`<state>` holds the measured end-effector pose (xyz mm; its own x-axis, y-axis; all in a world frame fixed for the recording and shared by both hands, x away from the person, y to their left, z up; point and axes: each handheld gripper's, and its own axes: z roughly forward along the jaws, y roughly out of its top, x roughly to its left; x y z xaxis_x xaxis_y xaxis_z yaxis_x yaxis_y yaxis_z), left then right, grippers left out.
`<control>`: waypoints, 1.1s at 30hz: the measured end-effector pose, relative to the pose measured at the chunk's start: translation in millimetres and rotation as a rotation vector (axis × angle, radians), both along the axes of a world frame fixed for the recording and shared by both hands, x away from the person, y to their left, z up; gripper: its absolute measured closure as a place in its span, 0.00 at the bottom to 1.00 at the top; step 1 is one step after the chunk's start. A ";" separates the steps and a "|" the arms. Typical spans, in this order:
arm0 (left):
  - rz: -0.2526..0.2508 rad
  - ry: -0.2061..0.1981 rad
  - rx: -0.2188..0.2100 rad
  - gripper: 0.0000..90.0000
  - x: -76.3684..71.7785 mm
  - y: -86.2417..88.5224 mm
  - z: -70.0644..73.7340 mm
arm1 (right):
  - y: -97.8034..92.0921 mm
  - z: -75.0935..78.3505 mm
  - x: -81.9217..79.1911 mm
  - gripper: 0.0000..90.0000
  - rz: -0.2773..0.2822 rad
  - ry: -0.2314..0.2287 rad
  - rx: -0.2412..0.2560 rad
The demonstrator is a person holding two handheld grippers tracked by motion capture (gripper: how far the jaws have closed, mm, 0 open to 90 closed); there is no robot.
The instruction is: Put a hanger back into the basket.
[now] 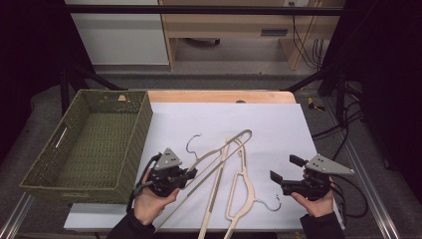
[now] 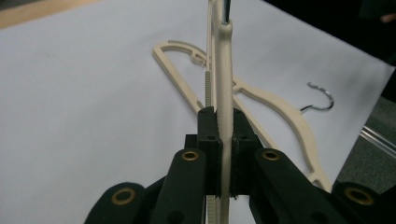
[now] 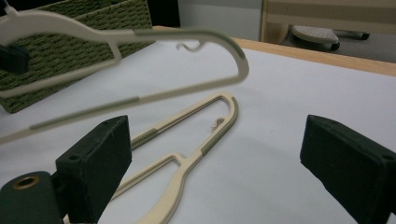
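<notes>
The left gripper (image 1: 191, 173) is clamped on the shoulder of a cream hanger (image 1: 219, 157), which it holds lifted above the white sheet (image 1: 278, 124) on the bench, just right of the green woven basket (image 1: 87, 144). A second hanger (image 1: 242, 186) lies flat on the sheet between the two hands. The right gripper (image 1: 284, 168) hovers near the right edge with its jaws wide apart, holding nothing.
</notes>
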<state>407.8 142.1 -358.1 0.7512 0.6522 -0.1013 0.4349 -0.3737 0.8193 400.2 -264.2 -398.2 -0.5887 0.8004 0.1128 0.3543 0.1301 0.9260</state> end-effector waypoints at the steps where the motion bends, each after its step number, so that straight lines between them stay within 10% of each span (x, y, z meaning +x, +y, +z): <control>1: 0.000 0.000 0.000 0.95 0.0 0.0 0.0 | 0.0 0.0 0.0 0.10 0.000 0.000 0.000; 19: -0.041 -0.175 -0.055 0.95 20.7 98.4 110.7 | -1.0 0.8 -0.2 0.06 -0.016 -0.012 0.007; 33: 0.033 -0.200 -0.016 0.95 52.5 166.9 125.1 | -1.7 0.1 0.2 0.06 -0.002 -0.014 -0.007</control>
<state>460.3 309.0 -233.1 0.7356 0.6763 0.0375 0.2748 -0.3486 0.8961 400.4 -265.9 -398.2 -0.5885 0.8025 0.0986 0.3414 0.1361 0.9300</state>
